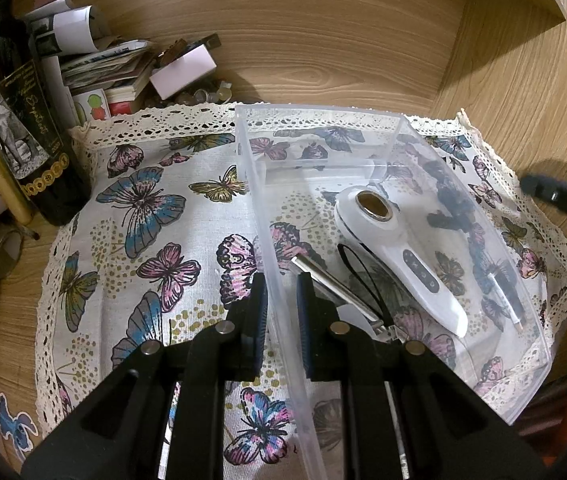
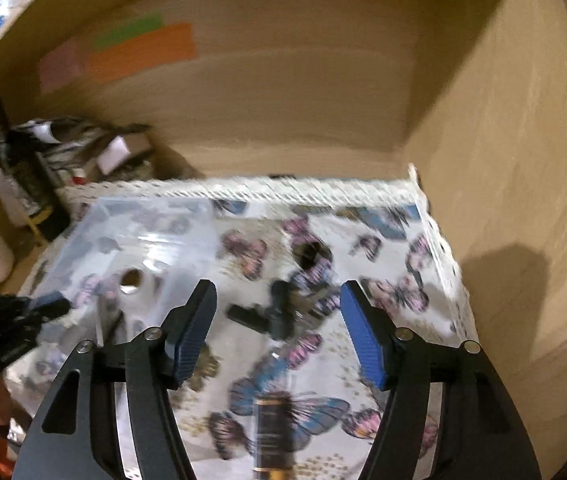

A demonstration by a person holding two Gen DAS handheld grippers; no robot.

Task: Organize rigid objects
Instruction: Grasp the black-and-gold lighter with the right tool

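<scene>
1. My left gripper (image 1: 281,312) straddles the left wall of the clear plastic bin (image 1: 463,392), 1 finger outside and 1 inside. The gap is narrow, but I cannot tell whether the pads actually pinch the wall.
2. My right gripper (image 2: 279,332) is spread wide and carries nothing. Its view is blurred.
3. In the left wrist view the bin sits at about 3 o'clock on the butterfly cloth (image 1: 155,216). Inside it lie a white handheld device (image 1: 399,256), a silver metal tool (image 1: 335,284) just beside the inner finger, and a thin pen-like stick (image 1: 507,300) near the right wall.
4. In the right wrist view a dark clip-like object (image 2: 279,314) lies on the cloth at roughly 12 o'clock from my open fingers, to the right of the bin. I judge this the next piece to collect.
5. To do it well, I would steady the bin with the left side and avoid tilting the wall, since the contents could slide.
6. I would slow the right side until the view sharpens, centre the fingers over the dark piece, then close on its widest part.
7. A dark cylinder (image 2: 273,432) lies at 6 o'clock in that view; I would keep clear of it.
</scene>
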